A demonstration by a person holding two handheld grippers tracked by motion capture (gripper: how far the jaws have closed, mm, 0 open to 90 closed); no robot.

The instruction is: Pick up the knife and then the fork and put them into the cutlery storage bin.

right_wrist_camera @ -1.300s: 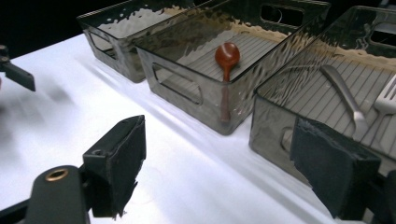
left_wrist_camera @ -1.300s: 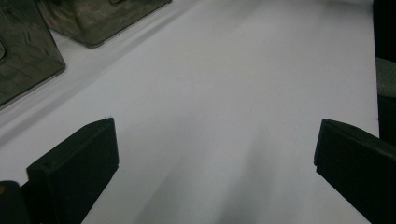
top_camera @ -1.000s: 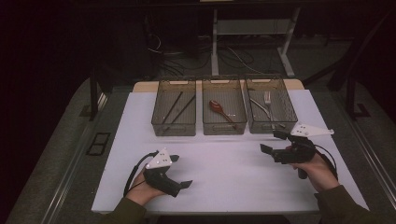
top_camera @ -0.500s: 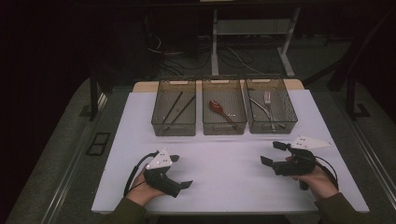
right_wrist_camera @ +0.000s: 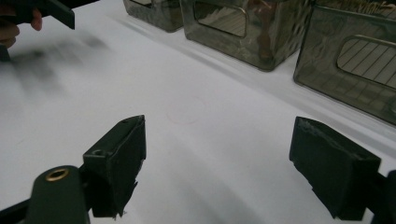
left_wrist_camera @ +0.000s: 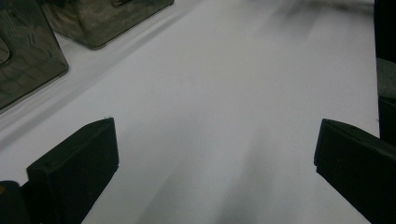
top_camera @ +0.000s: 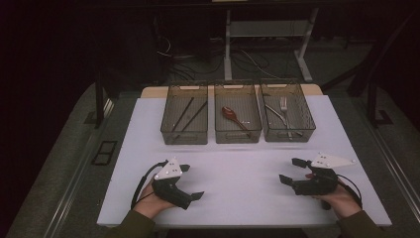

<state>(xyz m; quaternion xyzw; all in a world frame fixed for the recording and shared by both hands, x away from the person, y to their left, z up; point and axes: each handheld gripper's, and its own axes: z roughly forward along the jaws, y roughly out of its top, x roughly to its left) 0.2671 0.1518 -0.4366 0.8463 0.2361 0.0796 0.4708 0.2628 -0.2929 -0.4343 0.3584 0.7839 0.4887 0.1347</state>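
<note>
Three mesh bins [top_camera: 237,130] line the desk's [top_camera: 237,188] far edge — chopsticks, probably [top_camera: 188,113], a reddish spoon [top_camera: 234,115], a fork [top_camera: 284,105]. Left hand-held gripper [top_camera: 190,182] and right hand-held gripper [top_camera: 291,171] gape empty, well apart.

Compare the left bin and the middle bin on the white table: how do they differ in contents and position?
The left bin holds thin dark sticks, probably chopsticks; the middle bin holds one reddish-brown spoon. The left bin is an outer bin of the row; the middle bin sits between two others. Both are alike: translucent, rectangular, side by side at the table's far edge.
</note>
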